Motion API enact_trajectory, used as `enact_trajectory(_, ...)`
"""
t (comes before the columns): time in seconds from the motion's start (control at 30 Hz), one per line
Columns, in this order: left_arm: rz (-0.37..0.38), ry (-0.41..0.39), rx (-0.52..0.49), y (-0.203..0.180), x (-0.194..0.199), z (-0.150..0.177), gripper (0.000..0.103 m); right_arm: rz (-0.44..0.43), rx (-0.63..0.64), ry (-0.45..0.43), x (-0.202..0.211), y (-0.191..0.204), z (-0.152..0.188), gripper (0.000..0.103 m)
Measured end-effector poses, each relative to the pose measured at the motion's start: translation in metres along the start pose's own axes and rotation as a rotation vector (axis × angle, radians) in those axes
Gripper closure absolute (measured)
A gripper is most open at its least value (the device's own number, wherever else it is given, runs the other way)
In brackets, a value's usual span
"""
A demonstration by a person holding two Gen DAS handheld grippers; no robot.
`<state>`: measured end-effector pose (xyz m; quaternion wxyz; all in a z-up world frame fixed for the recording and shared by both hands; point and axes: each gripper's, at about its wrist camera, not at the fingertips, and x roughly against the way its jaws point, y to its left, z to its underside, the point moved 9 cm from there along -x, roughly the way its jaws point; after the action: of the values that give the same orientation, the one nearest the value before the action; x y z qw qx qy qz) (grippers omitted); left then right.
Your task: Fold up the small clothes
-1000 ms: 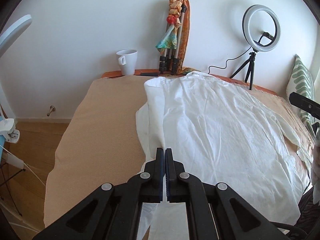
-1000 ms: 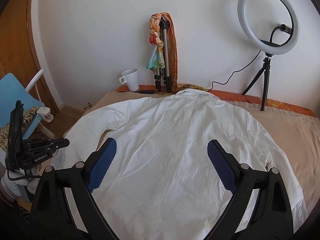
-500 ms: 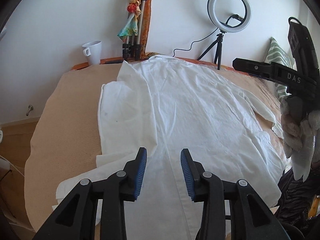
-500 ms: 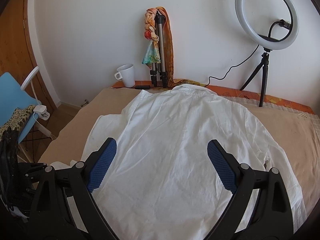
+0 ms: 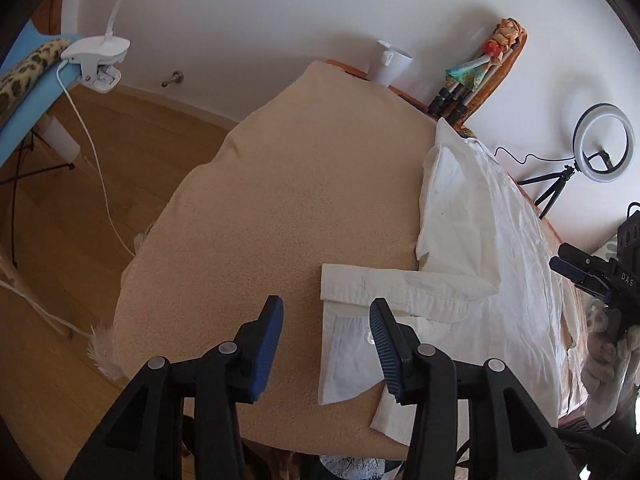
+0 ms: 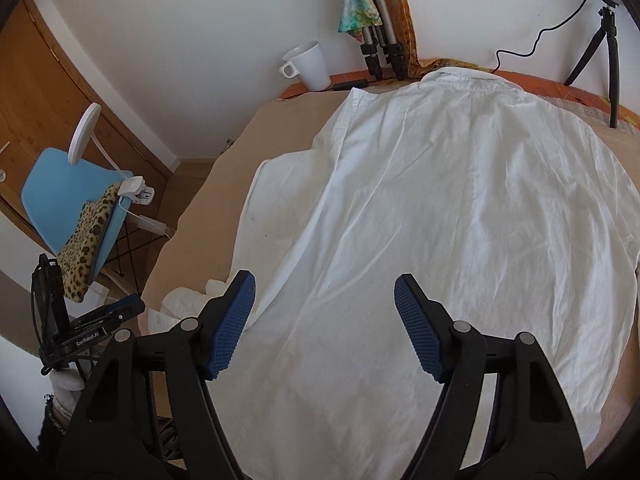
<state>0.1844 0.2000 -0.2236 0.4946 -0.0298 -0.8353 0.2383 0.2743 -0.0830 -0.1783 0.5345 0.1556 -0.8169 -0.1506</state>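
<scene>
White cotton, a shirt [image 6: 460, 216] lies back-up and spread over the beige cover [image 5: 280, 200] of the table, collar toward the wall at 12 o'clock in the right wrist view. Its one sleeve is folded in across the body, and the cuff [image 5: 360, 280] lies flat on the beige cloth, pointing toward 9 o'clock in the left wrist view.

Far left in that view, at 10 o'clock, a blue chair [image 5: 24, 92] carries a leopard-print cloth [image 5: 28, 68] and a white clip lamp [image 5: 100, 60]. The left gripper [image 5: 326, 338] hangs at 6 o'clock over the bare cover just beside the cuff; its blue pads are apart and widening, with nothing between them. The right-hand pad [image 5: 384, 344] shows in front of the sleeve's edge; whether it touches the cloth cannot be told.

A white mug [image 6: 308, 64] stands at 11 o'clock by the wall, a folded tripod [image 6: 380, 44] draped with scarves at 12, a ring light [image 5: 604, 142] on its small stand at 2.

The right gripper [image 6: 324, 328] hovers at 6 o'clock over the shirt's lower back, jaws wide but narrowing, pads clear of the fabric, gripping nothing.
</scene>
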Motion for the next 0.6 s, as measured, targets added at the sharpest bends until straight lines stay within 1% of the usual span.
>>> enact_trajectory(0.07,0.083,0.044,0.105,0.010,-0.008,0.005,0.055,-0.028,-0.036,0.058,-0.016,0.003,0.001,0.028)
enact_trajectory(0.1,0.117,0.052,0.146,0.011,-0.010,0.006,0.058,-0.030,-0.051,0.079,-0.024,0.004,0.001,0.028)
enact_trajectory(0.17,0.167,0.038,0.179,0.008,-0.011,0.003,0.070,-0.031,-0.064,0.106,-0.036,0.006,0.000,0.028)
enact_trajectory(0.2,0.169,0.031,0.160,0.003,-0.010,0.001,0.076,-0.027,-0.066,0.112,-0.042,0.007,-0.001,0.031)
enact_trajectory(0.3,0.157,-0.009,0.017,-0.022,0.000,0.000,0.094,-0.022,-0.075,0.128,-0.057,0.010,-0.004,0.039)
enact_trajectory(0.37,0.156,-0.027,-0.061,-0.039,0.005,0.003,0.096,-0.023,-0.079,0.144,-0.066,0.012,-0.005,0.045)
enact_trajectory(0.43,0.134,-0.041,-0.116,-0.049,0.009,0.007,0.099,-0.014,-0.078,0.154,-0.073,0.014,-0.004,0.050)
enact_trajectory(0.47,0.120,-0.057,-0.152,-0.055,0.014,0.009,0.099,-0.006,-0.073,0.158,-0.077,0.015,-0.004,0.056)
enact_trajectory(0.53,0.104,-0.097,-0.236,-0.069,0.026,0.014,0.101,0.008,-0.063,0.166,-0.081,0.016,-0.003,0.066)
enact_trajectory(0.6,0.104,-0.135,-0.324,-0.087,0.040,0.024,0.102,0.005,-0.061,0.174,-0.084,0.018,-0.001,0.071)
